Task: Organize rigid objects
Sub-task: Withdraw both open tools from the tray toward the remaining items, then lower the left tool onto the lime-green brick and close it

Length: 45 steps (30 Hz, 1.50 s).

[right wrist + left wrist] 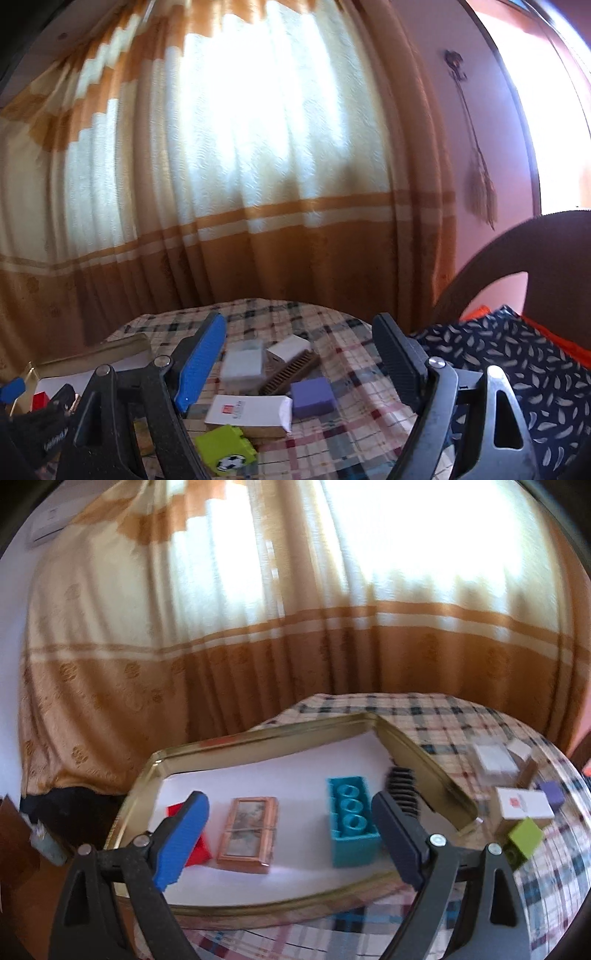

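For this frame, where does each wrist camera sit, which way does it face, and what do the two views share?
Left wrist: rides the left gripper, open, looking forward over the gold tin tray holding a teal block, framed picture and red block.
Right wrist: rides the right gripper, open, above loose items on the plaid tablecloth.
Shared: curtain, tray, green block, white box, purple block.

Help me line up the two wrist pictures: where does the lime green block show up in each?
Left wrist: the lime green block sits at the right edge, outside the gold tray, just below the white carton.
Right wrist: the block lies bottom centre, its football sticker facing the camera.
Shared landmark: the white carton, touching the block's far side in both.
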Each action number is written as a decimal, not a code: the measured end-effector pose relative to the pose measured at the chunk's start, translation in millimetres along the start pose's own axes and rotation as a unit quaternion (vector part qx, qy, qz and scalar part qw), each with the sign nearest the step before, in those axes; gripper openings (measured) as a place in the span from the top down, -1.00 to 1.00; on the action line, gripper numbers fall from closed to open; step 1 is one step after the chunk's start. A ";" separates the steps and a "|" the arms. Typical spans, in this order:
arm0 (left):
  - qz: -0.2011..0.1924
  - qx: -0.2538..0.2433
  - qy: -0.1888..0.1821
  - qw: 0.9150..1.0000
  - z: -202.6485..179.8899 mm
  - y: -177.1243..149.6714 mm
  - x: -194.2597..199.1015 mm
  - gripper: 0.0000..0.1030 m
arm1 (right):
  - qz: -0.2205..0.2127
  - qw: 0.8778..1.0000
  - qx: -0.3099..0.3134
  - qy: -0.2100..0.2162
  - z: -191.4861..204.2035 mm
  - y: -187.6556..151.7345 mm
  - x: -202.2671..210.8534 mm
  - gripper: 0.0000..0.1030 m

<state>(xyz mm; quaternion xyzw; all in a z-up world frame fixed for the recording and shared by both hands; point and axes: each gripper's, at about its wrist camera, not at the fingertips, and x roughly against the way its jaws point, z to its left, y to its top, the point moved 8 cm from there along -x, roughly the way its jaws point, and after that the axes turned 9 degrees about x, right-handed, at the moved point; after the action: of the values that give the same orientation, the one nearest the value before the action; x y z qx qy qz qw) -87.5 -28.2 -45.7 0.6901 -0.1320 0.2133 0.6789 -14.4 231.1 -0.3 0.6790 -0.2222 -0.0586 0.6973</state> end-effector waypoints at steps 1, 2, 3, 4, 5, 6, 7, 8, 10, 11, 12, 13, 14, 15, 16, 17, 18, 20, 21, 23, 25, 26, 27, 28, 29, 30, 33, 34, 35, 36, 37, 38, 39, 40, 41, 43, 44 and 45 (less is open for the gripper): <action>0.003 -0.004 -0.007 1.000 -3.8 0.0 -0.4 -0.77 | -0.001 1.000 0.005 -0.007 -2.0 0.2 -0.3 -0.61; 0.007 -0.006 -0.016 1.000 -8.6 -0.8 0.1 -0.77 | -0.004 1.000 0.011 -0.012 -5.8 1.0 0.0 -0.61; 0.009 -0.009 -0.021 1.000 -12.3 -2.0 1.0 -0.77 | -0.004 1.000 0.006 -0.013 -10.6 1.3 0.4 -0.61; 0.010 -0.017 -0.024 1.000 -16.5 -2.4 1.3 -0.77 | -0.005 1.000 0.001 -0.012 -14.3 1.1 0.5 -0.61; 0.008 -0.029 -0.022 0.999 -21.3 -2.7 2.0 -0.77 | -0.004 1.000 -0.001 -0.015 -18.2 0.9 0.3 -0.61; 0.006 -0.037 -0.021 0.999 -24.4 -2.6 3.1 -0.77 | -0.002 1.000 0.003 -0.021 -21.5 0.6 -0.6 -0.61; 0.002 -0.047 -0.020 0.999 -28.8 -2.4 4.8 -0.77 | 0.000 1.000 0.007 -0.024 -23.8 0.1 -1.4 -0.61; -0.001 -0.051 -0.023 0.998 -31.4 -1.9 6.1 -0.77 | 0.001 1.000 0.007 -0.025 -26.7 -0.3 -2.2 -0.61; -0.003 -0.055 -0.039 0.998 -38.0 -0.1 8.8 -0.77 | 0.001 1.000 -0.001 -0.028 -33.6 -0.3 -2.4 -0.61; 0.000 -0.050 -0.058 0.997 -43.0 -0.1 10.8 -0.77 | 0.002 1.000 -0.002 -0.030 -36.3 -0.5 -3.0 -0.61; 0.005 -0.043 -0.082 0.996 -48.9 -1.1 12.5 -0.77 | 0.005 0.999 -0.002 -0.031 -37.4 -0.7 -4.1 -0.61; 0.012 -0.042 -0.099 0.994 -53.8 -3.7 14.0 -0.77 | 0.009 0.999 -0.002 -0.031 -38.8 -1.5 -6.0 -0.61; 0.024 -0.051 -0.116 0.992 -62.6 -7.4 14.5 -0.77 | 0.014 0.999 -0.003 -0.029 -40.3 -2.6 -8.1 -0.61; 0.033 -0.062 -0.129 0.989 -70.6 -10.9 14.9 -0.77 | 0.018 0.999 -0.008 -0.027 -41.9 -3.6 -9.8 -0.61; 0.038 -0.075 -0.141 0.987 -79.1 -13.9 16.5 -0.77 | 0.021 0.999 -0.011 -0.026 -42.5 -4.8 -10.6 -0.61; 0.042 -0.086 -0.154 0.983 -88.3 -17.3 19.1 -0.77 | 0.025 0.999 -0.013 -0.024 -42.9 -5.6 -12.3 -0.61; 0.046 -0.096 -0.166 0.980 -96.6 -20.0 21.7 -0.77 | 0.029 0.999 -0.013 -0.023 -42.5 -6.4 -13.9 -0.61; 0.053 -0.118 -0.186 0.974 -113.0 -26.2 26.1 -0.77 | 0.033 0.999 -0.011 -0.021 -40.8 -6.8 -15.4 -0.61; 0.058 -0.132 -0.193 0.971 -122.6 -29.8 27.3 -0.77 | 0.034 0.999 -0.010 -0.019 -39.8 -6.9 -15.8 -0.61; 0.064 -0.158 -0.200 0.965 -136.3 -35.4 27.4 -0.77 | 0.035 0.999 -0.007 -0.014 -38.2 -7.7 -16.9 -0.61; 0.078 -0.173 -0.206 0.960 -146.2 -41.1 25.6 -0.77 | 0.037 0.999 -0.006 -0.014 -37.4 -8.2 -17.8 -0.61; 0.091 -0.178 -0.211 0.957 -151.6 -44.5 23.0 -0.77 | 0.038 0.999 -0.006 -0.012 -37.6 -8.3 -18.4 -0.61; 0.091 -0.182 -0.211 0.956 -155.1 -45.5 22.7 -0.78 | 0.040 0.999 -0.007 -0.011 -37.9 -8.7 -19.0 -0.61; 0.095 -0.190 -0.214 0.954 -160.9 -47.1 22.8 -0.78 | 0.041 0.999 -0.010 -0.010 -38.7 -9.1 -19.7 -0.61; 0.098 -0.192 -0.219 0.952 -164.2 -48.9 23.1 -0.78 | 0.043 0.999 -0.012 -0.009 -39.5 -9.5 -20.2 -0.61; 0.102 -0.194 -0.221 0.950 -168.1 -50.9 22.7 -0.78 | 0.044 0.999 -0.016 -0.008 -40.6 -10.0 -20.9 -0.61; 0.114 -0.213 -0.221 0.945 -178.4 -57.9 20.3 -0.76 | 0.049 0.998 -0.026 -0.003 -44.0 -11.7 -23.4 -0.61; 0.120 -0.214 -0.224 0.943 -179.7 -59.4 19.9 -0.71 | 0.050 0.998 -0.030 -0.003 -45.3 -12.2 -23.8 -0.61; 0.130 -0.210 -0.231 0.941 -180.6 -61.1 18.8 -0.70 | 0.052 0.998 -0.033 -0.003 -46.6 -12.8 -24.4 -0.61; 0.139 -0.204 -0.239 0.939 -181.6 -61.4 16.6 -0.63 | 0.054 0.998 -0.037 -0.003 -47.5 -13.5 -25.1 -0.61; 0.150 -0.196 -0.249 0.937 -182.1 -62.7 15.5 -0.52 | 0.056 0.998 -0.038 -0.003 -47.7 -13.8 -25.4 -0.61; 0.165 -0.187 -0.258 0.933 -182.6 -65.1 13.8 -0.46 | 0.057 0.998 -0.040 -0.004 -48.2 -14.3 -25.9 -0.61; 0.179 -0.181 -0.264 0.930 -183.6 -67.8 11.3 -0.32 | 0.059 0.997 -0.041 -0.003 -48.3 -14.6 -26.6 -0.61; 0.189 -0.177 -0.266 0.928 -184.6 -70.8 9.0 -0.24 | 0.061 0.997 -0.041 -0.002 -48.3 -14.9 -27.5 -0.61; 0.205 -0.172 -0.270 0.925 -186.1 -74.6 5.9 -0.21 | 0.063 0.997 -0.041 -0.002 -48.2 -15.3 -27.8 -0.61; 0.228 -0.159 -0.279 0.919 -187.4 -79.9 1.1 -0.10 | 0.065 0.997 -0.040 -0.001 -47.9 -16.0 -29.0 -0.61; 0.231 -0.149 -0.282 0.919 -186.8 -79.5 0.1 -0.07 | 0.066 0.997 -0.040 -0.001 -47.8 -16.2 -29.3 -0.61; 0.233 -0.141 -0.286 0.919 -186.4 -79.4 0.0 -0.07 | 0.067 0.997 -0.041 0.000 -48.0 -16.5 -29.9 -0.61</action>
<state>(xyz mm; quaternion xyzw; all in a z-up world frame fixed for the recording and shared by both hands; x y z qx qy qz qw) -71.5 160.4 -118.0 0.5683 -0.5062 0.1386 0.6337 -18.8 285.6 -22.3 0.6333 -0.2651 -0.0208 0.7267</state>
